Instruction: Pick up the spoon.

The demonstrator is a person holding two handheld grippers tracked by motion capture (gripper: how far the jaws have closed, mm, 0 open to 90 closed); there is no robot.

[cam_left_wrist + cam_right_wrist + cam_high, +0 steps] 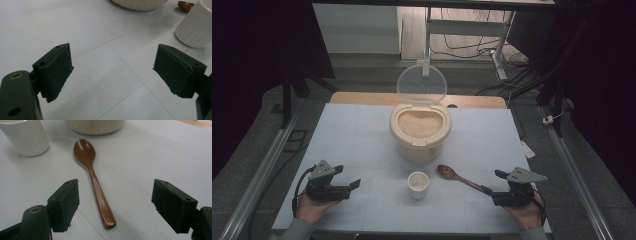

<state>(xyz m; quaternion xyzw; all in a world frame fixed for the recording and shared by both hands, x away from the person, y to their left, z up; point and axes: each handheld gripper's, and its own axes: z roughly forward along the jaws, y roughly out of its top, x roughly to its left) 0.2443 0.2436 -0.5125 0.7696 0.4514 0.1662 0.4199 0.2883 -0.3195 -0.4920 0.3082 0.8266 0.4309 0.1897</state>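
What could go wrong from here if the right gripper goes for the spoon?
The wooden spoon lies flat on the table, so the open right gripper may slip off its thin handle or push it away. The white cup stands close to the spoon's bowl and could get knocked. The open rice container just behind could spill grains if bumped.

Brown wooden spoon (pixel 93 178), white cup (pixel 417 184), cream rice container (pixel 420 142), pale blue table (pixel 357 145)
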